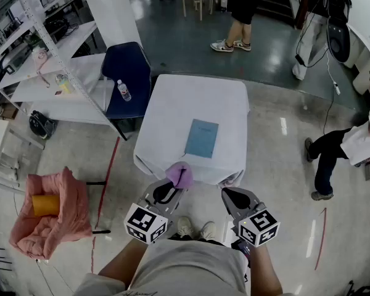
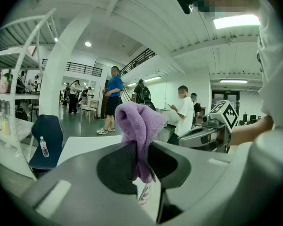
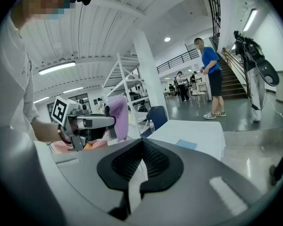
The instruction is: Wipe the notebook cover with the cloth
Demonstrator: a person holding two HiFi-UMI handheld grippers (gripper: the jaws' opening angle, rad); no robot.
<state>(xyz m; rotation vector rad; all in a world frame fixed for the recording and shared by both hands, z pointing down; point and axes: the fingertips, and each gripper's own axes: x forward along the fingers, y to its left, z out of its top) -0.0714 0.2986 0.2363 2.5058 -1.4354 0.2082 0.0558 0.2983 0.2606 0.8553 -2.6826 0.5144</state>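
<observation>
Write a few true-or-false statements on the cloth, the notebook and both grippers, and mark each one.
1. The left gripper is shut on the purple cloth. True.
2. The cloth is pressed onto the notebook. False: it is held up by the table's near edge, apart from the notebook.
3. The right gripper holds the notebook. False: its jaws are together on nothing, and the notebook lies flat on the table.
4. A water bottle sits on the blue chair beside the table. True.
</observation>
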